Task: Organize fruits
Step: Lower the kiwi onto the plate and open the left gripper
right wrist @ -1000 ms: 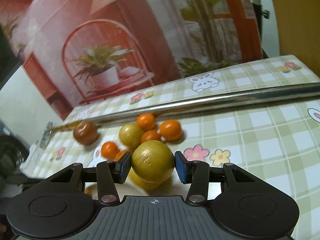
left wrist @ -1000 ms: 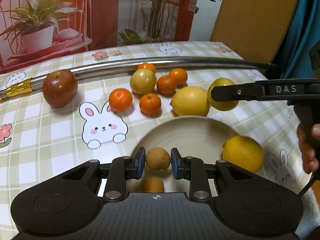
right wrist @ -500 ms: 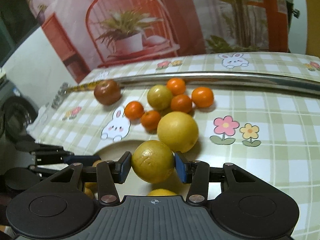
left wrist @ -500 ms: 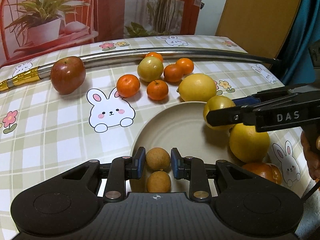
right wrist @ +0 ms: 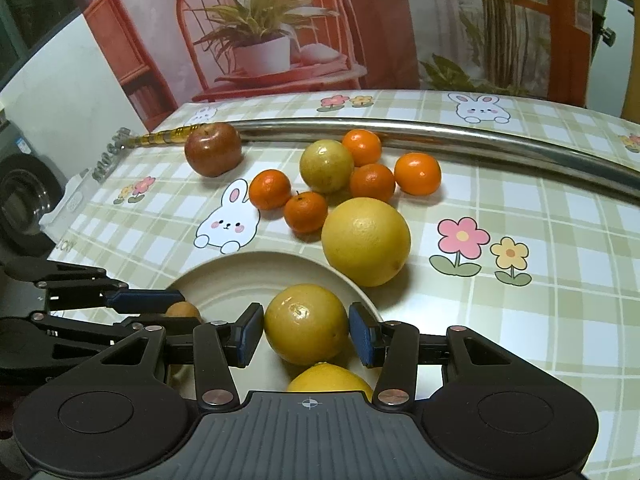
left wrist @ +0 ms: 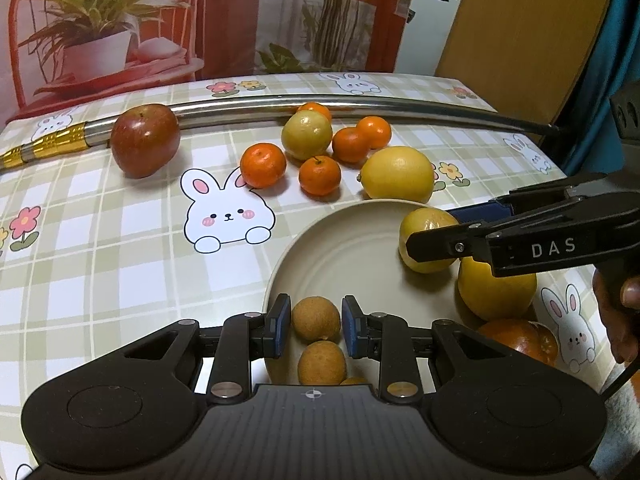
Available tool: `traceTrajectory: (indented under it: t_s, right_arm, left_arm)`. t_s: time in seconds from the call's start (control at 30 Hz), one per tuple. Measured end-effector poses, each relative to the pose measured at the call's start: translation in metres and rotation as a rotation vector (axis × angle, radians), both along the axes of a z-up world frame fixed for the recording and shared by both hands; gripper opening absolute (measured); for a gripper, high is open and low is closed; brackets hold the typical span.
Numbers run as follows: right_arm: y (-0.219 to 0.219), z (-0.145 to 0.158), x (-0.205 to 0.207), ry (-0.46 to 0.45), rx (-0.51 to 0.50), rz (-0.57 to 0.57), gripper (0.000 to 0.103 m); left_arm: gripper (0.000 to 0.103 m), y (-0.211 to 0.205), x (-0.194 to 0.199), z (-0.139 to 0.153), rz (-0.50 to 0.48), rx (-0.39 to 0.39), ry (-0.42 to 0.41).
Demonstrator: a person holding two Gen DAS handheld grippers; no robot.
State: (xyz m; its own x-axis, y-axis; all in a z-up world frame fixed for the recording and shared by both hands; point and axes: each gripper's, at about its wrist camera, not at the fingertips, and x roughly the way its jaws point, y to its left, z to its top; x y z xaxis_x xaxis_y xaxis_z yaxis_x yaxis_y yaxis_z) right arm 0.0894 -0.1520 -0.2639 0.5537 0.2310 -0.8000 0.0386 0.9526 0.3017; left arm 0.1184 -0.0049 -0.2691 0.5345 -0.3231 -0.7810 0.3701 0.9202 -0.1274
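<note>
The left tongs (left wrist: pixel 316 322) are closed on a small brown round fruit (left wrist: pixel 316 319) at the lower centre of the left view, over the near rim of the cream plate (left wrist: pixel 340 248); a second brown fruit (left wrist: pixel 322 362) lies on the plate just below it. The right tongs (right wrist: pixel 306 330) grip a yellow-green round fruit (right wrist: pixel 306 324) over the plate's right part, near a large yellow citrus (left wrist: pixel 496 292) in the plate. These fruits are close to round, so no long axis shows. The oval lemon (left wrist: pixel 397 174) lies crosswise, touching the plate's far rim. Beyond it, mandarins (left wrist: pixel 263 165) and a green fruit (left wrist: pixel 307 135) cluster by the steel bar (left wrist: pixel 360 102); a red apple (left wrist: pixel 145 140) sits upper left. The plate's centre is bare, and the table (left wrist: pixel 100 260) left of it is open.
</note>
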Motion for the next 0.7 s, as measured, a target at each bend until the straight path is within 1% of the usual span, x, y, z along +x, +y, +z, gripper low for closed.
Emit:
traceTrajectory:
  t_s: [0.2,0.3,0.6,0.67,0.7]
  right_arm:
    - [0.002,0.006,-0.001,-0.005,-0.033,-0.004,0.044]
    - [0.003,0.011,-0.003,-0.015,-0.051,-0.005,0.044]
    - [0.008,0.028,-0.008,-0.053,-0.092,-0.018,0.045]
    - [0.007,0.032,-0.009,-0.064,-0.099,-0.027,0.046]
    - [0.007,0.034,-0.010,-0.069,-0.099,-0.035,0.049]
  left_arm:
    - [0.032,0.007,-0.001,0.006,0.042,-0.037,0.015]
    - [0.036,0.010,-0.004,0.011,0.054,-0.050,0.007]
    - [0.037,0.018,-0.010,0.023,0.098,-0.083,-0.018]
    - [0.037,0.020,-0.010,0.025,0.110,-0.085,-0.023]
    - [0.037,0.021,-0.010,0.025,0.118,-0.087,-0.023]
